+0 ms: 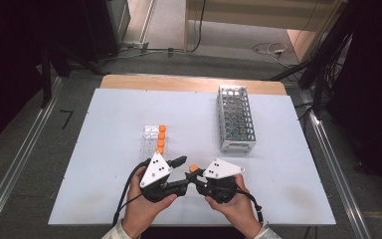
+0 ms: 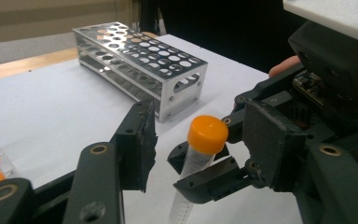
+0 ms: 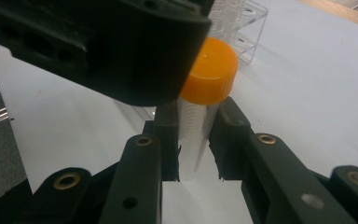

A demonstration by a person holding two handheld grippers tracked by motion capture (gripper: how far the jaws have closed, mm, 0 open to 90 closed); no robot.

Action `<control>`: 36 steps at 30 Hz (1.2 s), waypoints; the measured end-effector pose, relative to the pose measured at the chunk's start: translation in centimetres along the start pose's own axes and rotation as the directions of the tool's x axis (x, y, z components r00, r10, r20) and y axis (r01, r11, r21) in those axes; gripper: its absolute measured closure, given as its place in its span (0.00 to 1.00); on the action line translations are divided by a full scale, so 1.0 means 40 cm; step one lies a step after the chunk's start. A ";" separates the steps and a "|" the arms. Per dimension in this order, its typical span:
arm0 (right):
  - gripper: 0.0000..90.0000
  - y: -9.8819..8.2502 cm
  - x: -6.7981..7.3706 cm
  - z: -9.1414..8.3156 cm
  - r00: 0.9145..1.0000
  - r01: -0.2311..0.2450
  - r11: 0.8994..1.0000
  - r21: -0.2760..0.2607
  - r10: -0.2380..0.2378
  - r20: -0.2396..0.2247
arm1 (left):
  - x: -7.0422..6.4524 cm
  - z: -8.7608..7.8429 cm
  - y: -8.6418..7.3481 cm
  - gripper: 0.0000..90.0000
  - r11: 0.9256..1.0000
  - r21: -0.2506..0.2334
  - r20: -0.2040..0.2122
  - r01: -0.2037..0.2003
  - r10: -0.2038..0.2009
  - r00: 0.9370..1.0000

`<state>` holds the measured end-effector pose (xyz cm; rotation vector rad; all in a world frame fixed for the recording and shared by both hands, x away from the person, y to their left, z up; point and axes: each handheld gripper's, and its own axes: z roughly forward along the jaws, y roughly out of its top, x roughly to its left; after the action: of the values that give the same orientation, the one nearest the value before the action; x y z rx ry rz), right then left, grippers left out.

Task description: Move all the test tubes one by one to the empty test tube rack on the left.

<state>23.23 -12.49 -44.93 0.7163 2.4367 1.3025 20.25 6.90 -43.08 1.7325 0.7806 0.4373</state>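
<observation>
A: Tube (image 2: 196,163) with the orange cap (image 3: 210,71) sits upright above the tabletop (image 1: 104,149), pinched just under the cap by the right claw (image 3: 196,140), near the front edge and short of the clear rack (image 1: 151,137).

B: And the left claw (image 2: 193,135)?

A: Open around the cap, pads either side, not pressing yet. That's my worry: if it bites the cap off-centre, it could tilt the tube in the right claw's grip.

B: Or twist the cap loose?

A: Possibly. The cap is smooth and rounded, so a pad could slide off it. Two claws crowding together could also knock each other.

B: The metal rack (image 1: 236,118)?

A: Well apart, so no trouble there. The nearer risk is the clear rack's other orange-capped tubes (image 1: 161,138) if a hand swings left.
</observation>
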 end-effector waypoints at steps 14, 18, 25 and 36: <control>0.80 0.003 0.010 0.004 1.000 0.005 1.000 -0.001 -0.005 -0.013 | -0.005 0.012 -0.010 0.69 0.999 0.029 0.013 -0.014 0.014 1.000; 0.80 0.004 0.013 0.004 1.000 0.007 1.000 0.000 -0.007 -0.017 | -0.006 0.015 -0.013 0.72 0.999 0.035 0.017 -0.019 0.018 1.000; 0.80 0.005 0.015 0.004 1.000 0.006 1.000 0.000 -0.006 -0.020 | -0.006 0.016 -0.015 0.76 0.999 0.037 0.009 -0.023 0.022 1.000; 0.80 0.003 0.012 0.005 0.999 -0.009 1.000 0.004 0.010 -0.032 | -0.006 0.016 -0.017 0.78 0.999 0.038 0.004 -0.025 0.025 1.000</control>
<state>22.96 -12.03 -44.93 0.7140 2.4647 1.3236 20.32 6.39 -43.88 1.7792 0.7701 0.4389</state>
